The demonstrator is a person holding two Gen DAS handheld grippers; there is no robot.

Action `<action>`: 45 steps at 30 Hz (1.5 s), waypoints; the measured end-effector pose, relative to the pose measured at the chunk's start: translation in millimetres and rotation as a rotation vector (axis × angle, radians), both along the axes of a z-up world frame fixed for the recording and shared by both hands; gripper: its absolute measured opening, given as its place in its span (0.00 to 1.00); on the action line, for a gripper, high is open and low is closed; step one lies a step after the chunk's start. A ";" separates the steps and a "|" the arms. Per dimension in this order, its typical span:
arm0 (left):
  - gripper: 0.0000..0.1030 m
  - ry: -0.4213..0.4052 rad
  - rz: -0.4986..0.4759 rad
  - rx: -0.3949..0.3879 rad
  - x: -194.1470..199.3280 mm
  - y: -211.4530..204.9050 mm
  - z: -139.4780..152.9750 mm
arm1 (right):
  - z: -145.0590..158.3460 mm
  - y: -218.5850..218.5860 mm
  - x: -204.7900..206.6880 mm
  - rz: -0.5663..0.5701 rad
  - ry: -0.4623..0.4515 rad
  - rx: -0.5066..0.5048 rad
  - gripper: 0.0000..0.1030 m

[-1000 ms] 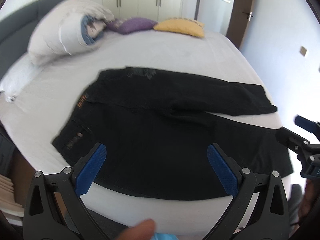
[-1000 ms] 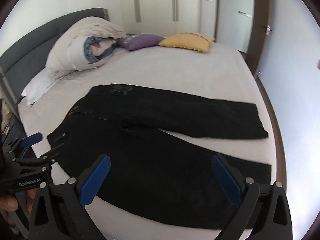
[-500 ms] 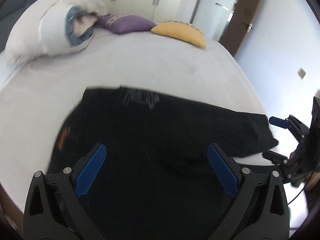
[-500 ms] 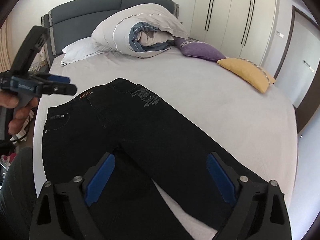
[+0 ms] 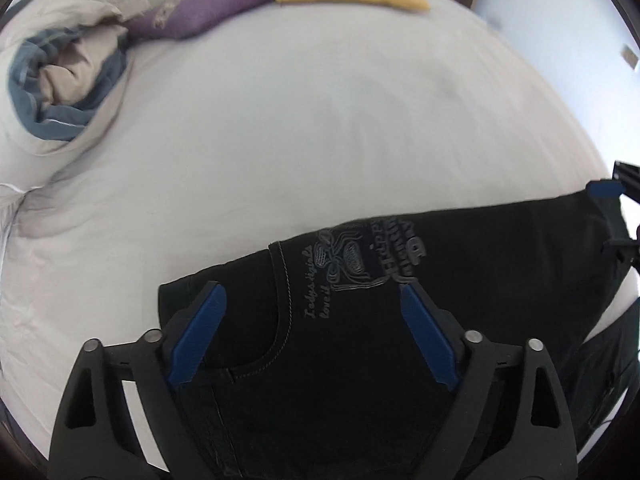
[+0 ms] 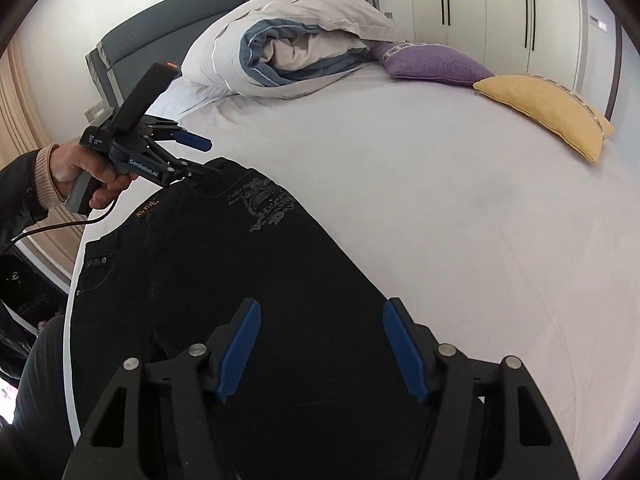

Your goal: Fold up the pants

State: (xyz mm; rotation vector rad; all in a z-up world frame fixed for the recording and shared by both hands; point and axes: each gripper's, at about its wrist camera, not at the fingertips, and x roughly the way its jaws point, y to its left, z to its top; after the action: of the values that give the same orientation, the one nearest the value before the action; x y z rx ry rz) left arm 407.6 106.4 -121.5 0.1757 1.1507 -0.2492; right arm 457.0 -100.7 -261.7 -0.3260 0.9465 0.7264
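The black denim pants (image 6: 224, 280) lie flat on the smooth white bed (image 6: 440, 220), with grey embroidery near the waistband at 11 o'clock. The left claw (image 5: 310, 328) has been closing but is released, its blue ribbed pads above the waist. The right claw (image 6: 320, 344), also closing, grips nothing over a leg.
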 end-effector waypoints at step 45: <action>0.06 -0.007 -0.264 0.051 26.0 41.5 -28.9 | -59.4 26.8 46.2 0.118 0.098 -0.057 0.39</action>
State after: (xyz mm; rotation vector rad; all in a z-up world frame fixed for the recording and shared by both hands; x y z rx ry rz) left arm 433.6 147.9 -150.4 0.3738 1.1266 -0.4522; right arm 503.2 -73.9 -321.1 -0.4024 1.0484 0.8305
